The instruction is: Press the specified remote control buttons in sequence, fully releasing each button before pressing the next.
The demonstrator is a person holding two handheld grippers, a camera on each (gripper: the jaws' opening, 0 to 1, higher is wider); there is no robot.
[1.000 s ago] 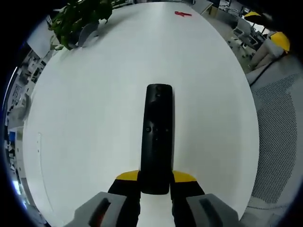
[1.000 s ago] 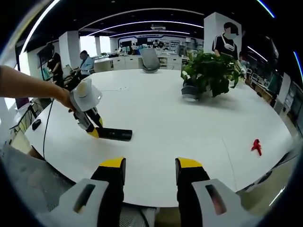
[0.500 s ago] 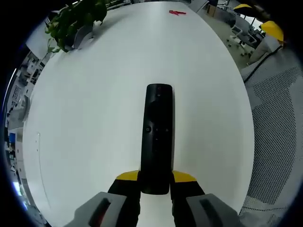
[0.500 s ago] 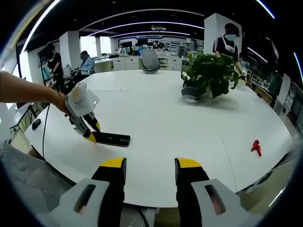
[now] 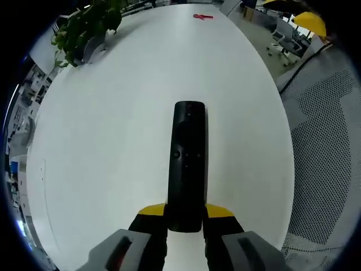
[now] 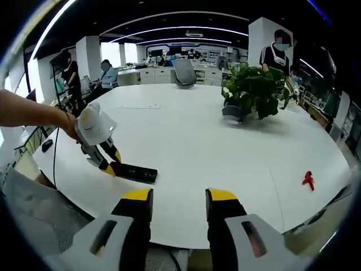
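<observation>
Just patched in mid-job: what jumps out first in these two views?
The black remote stands out, long and dark on the white table, its near end clamped in the left tongs. In the right gripper view the right tongs stand open above the table edge with nothing between them. A potted plant sits farther back, and a small red object lies near the right edge.

Open-plan office, large white oval table [image 6: 225, 147], potted green plant [image 6: 254, 93] on its far side, small red item [image 6: 308, 179] near its right edge, grey swivel chair [image 6: 185, 73] beyond, white columns [image 6: 90, 59], curved ceiling light strips [image 6: 175, 28], mesh chair [image 5: 327, 141] beside the table.
</observation>
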